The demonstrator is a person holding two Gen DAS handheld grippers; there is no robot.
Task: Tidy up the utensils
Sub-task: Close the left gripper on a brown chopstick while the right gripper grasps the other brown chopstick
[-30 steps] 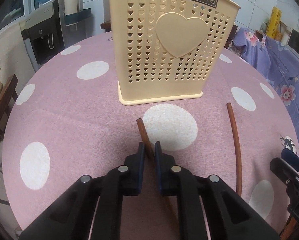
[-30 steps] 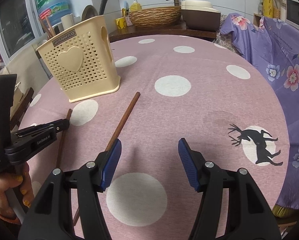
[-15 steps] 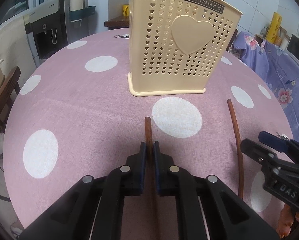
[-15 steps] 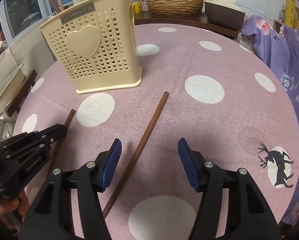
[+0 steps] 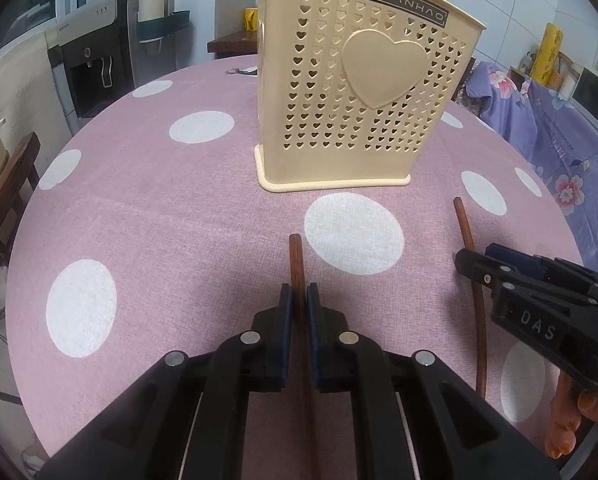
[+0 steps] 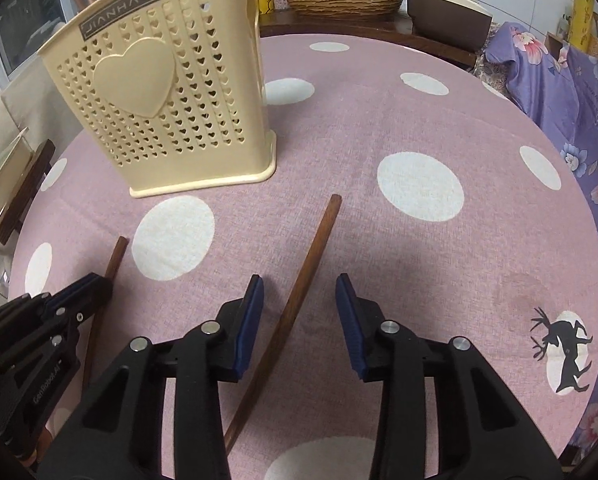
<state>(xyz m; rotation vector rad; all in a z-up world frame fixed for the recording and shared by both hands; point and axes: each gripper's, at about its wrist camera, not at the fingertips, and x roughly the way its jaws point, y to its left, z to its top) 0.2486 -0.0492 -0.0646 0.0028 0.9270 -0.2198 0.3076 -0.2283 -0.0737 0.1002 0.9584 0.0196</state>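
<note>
Left claw: our left gripper (image 5: 297,300) is clamped on the left chopstick (image 5: 295,256), pads pressing both sides of the shaft near its far end, the stick lying flat on the pink dotted tablecloth (image 5: 159,220).
Right claw: our right gripper (image 6: 299,300) stands partly open astride the right chopstick (image 6: 311,264); jaws have just been closing, stick between them, neither pad touching it yet.
Holder: cream perforated utensil holder (image 6: 159,92) stands upright beyond both sticks, well apart from their tips.
Step, as we judge it: both sticks gripped, then lifted into the holder.
Risk one: the right stick lies slanted across the jaws, nearer the left pad; closing may roll or skid it away rather than pinch it.
Risk two: the left grip sits near one end, so on lifting the long free end may droop or pivot.
Risk three: the claws work close together; we may knock one against the other.
</note>
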